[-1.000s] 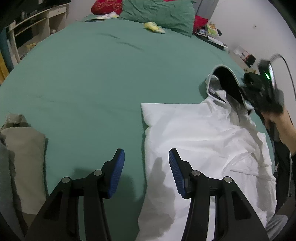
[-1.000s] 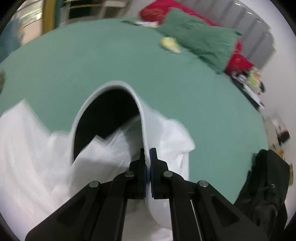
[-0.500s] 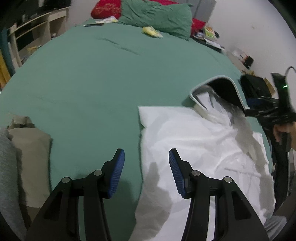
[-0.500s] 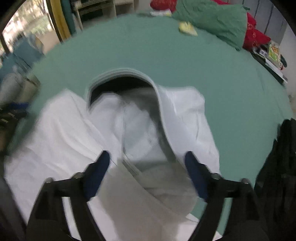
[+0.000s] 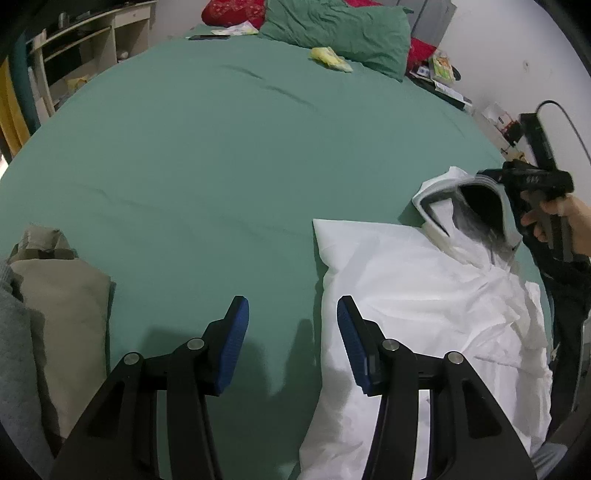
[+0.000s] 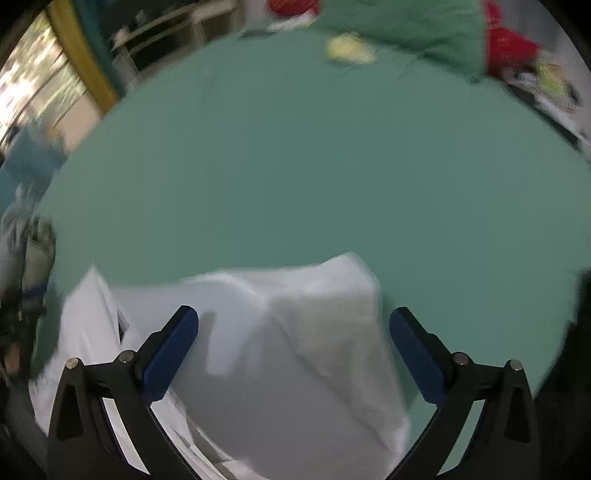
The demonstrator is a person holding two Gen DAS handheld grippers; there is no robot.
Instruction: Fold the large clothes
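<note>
A plain teal-green sheet [image 5: 221,155] covers the bed, and the pillow [image 5: 336,22] at its far edge is the same green, with a red, faintly patterned cushion [image 5: 229,9] beside it. A pale yellow item [image 5: 330,59] lies near that pillow. The garment [image 5: 417,295] at the bed's near right edge is white, its hood [image 5: 469,199] dark inside with a grey-striped rim. At the near left edge lie a beige folded cloth [image 5: 62,295] and a grey one [image 5: 14,369]. Both grippers, the left gripper [image 5: 291,339] and right gripper [image 6: 293,354], are black with blue pads [image 5: 232,347]
</note>
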